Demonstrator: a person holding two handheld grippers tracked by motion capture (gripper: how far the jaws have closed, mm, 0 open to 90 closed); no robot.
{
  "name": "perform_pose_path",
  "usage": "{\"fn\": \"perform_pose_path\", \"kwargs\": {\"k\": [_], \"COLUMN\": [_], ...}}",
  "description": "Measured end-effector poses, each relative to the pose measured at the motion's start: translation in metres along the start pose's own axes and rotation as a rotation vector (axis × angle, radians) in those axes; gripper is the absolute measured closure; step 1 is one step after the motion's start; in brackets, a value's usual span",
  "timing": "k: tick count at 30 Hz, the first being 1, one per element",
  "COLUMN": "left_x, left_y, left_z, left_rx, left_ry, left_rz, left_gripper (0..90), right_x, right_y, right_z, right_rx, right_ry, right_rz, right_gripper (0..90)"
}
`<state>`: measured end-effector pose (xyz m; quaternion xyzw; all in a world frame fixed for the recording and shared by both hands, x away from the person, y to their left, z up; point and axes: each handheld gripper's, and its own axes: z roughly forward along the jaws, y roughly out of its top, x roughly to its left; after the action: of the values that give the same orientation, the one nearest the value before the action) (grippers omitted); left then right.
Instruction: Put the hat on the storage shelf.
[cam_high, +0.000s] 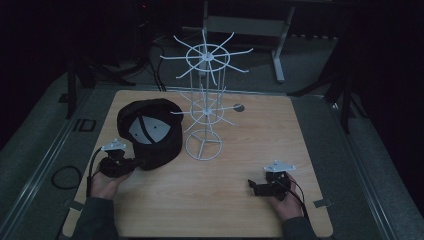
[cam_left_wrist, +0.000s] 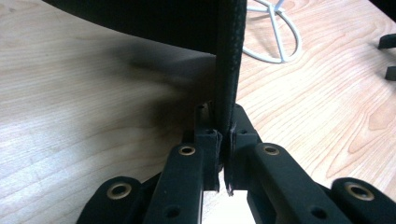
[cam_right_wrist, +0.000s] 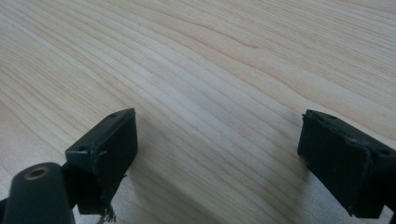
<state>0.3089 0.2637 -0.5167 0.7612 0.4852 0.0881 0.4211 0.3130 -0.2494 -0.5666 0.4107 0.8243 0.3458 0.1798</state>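
- The left gripper is closed tight on the edge of the black cap; in the left gripper view the cap's rim stands pinched between the two pads.
- The cap sits at about 9 o'clock on the table, opening turned up, just beside the foot of the white rack, which stands near the centre, toward 12 o'clock.
- The right gripper rests at about 5 o'clock, well apart from the cap, with its jaws wide and nothing between them, bare wood below.
- Risk: the hold is on a thin strip of fabric at the very edge. If the cap is lifted fast, its weight hanging off one side could pull the rim out of the pads.
- Risk: the rack is light wire on a ring base. A cap swung into its lower arms or pushed hard onto a prong could tip it or slide it.
- Risk: a limp cap may fold and catch on two arms at once, since only one hand holds it.
- Containers: the upturned cap is the only hollow thing here; inside it I see only a pale lining panel and no loose contents. The rack's arms carry nothing.
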Motion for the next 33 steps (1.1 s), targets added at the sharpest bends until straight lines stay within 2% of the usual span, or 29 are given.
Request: {"fn": "perform_pose_path", "kwargs": {"k": [3, 6, 15, 25, 33], "left_x": [-0.002, -0.002, -0.009, -0.014, -0.016], "left_y": [0.002, 0.004, 0.014, 0.027, 0.033], "left_z": [-0.003, -0.005, -0.020, -0.031, -0.036], "left_rx": [-0.005, -0.014, -0.064, -0.076, -0.099], "left_ry": [0.019, 0.017, 0.077, 0.142, 0.179], "left_rz": [0.011, 0.011, 0.036, 0.077, 0.082], "left_gripper": [86.5, 86.5, 86.5, 86.5, 86.5], "right_x": [0.000, 0.000, 0.000, 0.000, 0.000], "right_y": [0.000, 0.000, 0.000, 0.000, 0.000], "right_z": [0.000, 0.000, 0.000, 0.000, 0.000], "right_rx": [0.000, 0.000, 0.000, 0.000, -0.001], "right_ry": [0.000, 0.000, 0.000, 0.000, 0.000], "right_rz": [0.000, 0.000, 0.000, 0.001, 0.001], "right_gripper": [11.9, 11.9, 11.9, 11.9, 11.9]}}
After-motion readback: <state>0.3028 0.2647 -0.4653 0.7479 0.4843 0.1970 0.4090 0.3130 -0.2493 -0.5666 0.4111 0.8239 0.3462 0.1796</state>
